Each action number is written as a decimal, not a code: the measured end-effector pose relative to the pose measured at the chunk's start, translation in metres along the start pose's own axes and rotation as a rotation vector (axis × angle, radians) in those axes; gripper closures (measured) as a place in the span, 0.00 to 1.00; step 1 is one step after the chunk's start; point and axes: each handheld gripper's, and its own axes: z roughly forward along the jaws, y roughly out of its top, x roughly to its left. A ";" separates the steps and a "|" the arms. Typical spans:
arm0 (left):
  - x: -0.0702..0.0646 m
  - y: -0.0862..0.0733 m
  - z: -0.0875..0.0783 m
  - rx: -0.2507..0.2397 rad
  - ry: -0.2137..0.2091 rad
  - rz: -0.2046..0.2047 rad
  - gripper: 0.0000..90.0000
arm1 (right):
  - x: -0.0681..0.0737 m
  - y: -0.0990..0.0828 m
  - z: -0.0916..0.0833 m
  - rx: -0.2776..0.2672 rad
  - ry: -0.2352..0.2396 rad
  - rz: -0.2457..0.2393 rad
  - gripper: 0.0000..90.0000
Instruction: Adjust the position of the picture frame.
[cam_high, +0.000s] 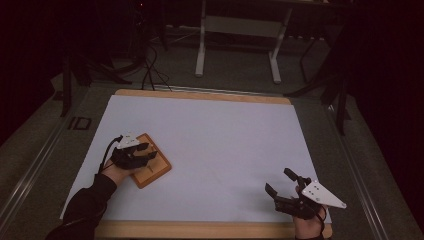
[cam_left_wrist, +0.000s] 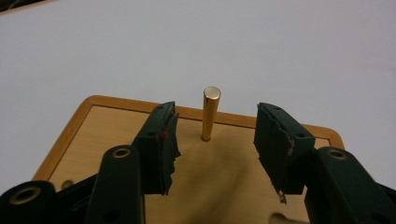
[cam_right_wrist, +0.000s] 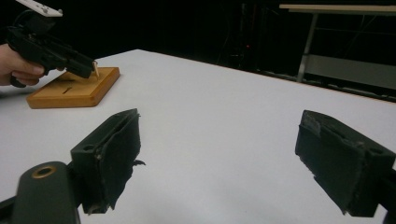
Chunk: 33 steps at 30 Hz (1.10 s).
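Upright, slim brass peg (cam_left_wrist: 210, 113), rounded wooden block (cam_left_wrist: 88, 135), matte black jaws

The wooden block (cam_left_wrist: 116, 126) shows pale, smooth-sanded wood with a darker, slightly glossy rounded rim. The pin (cam_left_wrist: 210, 113) standing in it is polished metal, brass-coloured, with a bright reflective end face. The left gripper (cam_left_wrist: 215, 140) is matt black plastic with brass-looking inserts; its pads (cam_left_wrist: 161, 149) are black, rubbery and ragged at the edges. The right gripper (cam_right_wrist: 224, 158) has the same worn, frayed padding. The table (cam_high: 200, 96) has a light wooden edge under a smooth, matt white sheet (cam_high: 225, 145), paper-like.
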 end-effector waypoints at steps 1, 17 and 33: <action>0.000 0.000 0.002 0.008 -0.001 -0.003 0.55 | 0.000 0.000 0.000 0.001 0.001 0.001 0.15; 0.001 -0.001 0.015 -0.002 0.014 0.021 0.87 | 0.000 -0.001 0.002 0.018 0.014 -0.002 0.15; 0.002 -0.004 0.014 -0.019 0.012 0.022 0.94 | 0.000 -0.002 0.003 0.028 0.026 0.010 0.15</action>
